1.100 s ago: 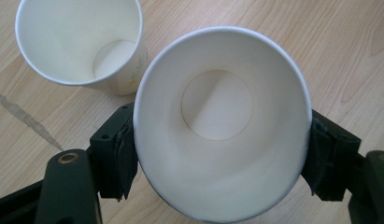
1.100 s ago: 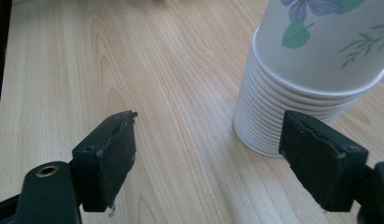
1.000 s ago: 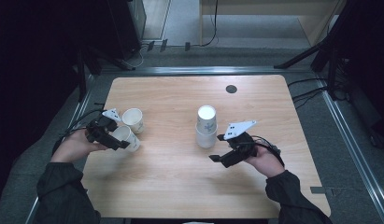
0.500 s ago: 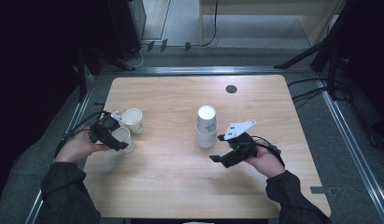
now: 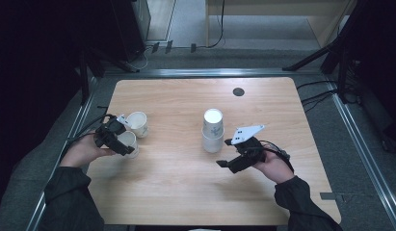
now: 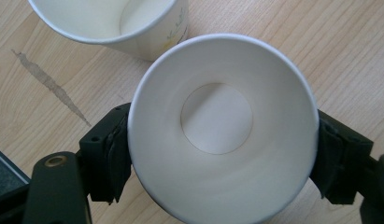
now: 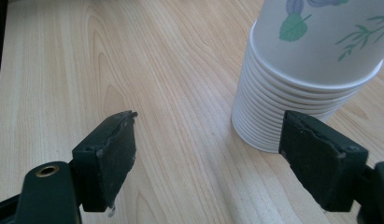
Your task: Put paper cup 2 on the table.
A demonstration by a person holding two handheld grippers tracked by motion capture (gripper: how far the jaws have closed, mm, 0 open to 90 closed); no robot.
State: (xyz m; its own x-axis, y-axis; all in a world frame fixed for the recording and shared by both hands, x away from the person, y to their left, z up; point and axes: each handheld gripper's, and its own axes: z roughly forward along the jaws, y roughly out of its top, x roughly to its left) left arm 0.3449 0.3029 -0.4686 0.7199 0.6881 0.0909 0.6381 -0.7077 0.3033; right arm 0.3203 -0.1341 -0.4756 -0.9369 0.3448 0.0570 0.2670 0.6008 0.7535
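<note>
Now | left tool (image 6: 222,154) opening around paper cup (image 6: 222,130) | right tool (image 7: 206,154) apart, unmoved

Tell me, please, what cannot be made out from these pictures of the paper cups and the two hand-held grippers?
- Cup between the left hand-held gripper jaws, left gripper view: its outer wall is hidden by its own rim, and so is whether the pads still press on it.
- Second cup, same view: cut off by the top edge.
- Cup stack, right gripper view: top cut off by the edge.
- Stack's print, high view: too small.

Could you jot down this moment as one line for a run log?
left gripper: jaws just opening around upright paper cup | second cup: beside it | right gripper: open, near cup stack
</note>
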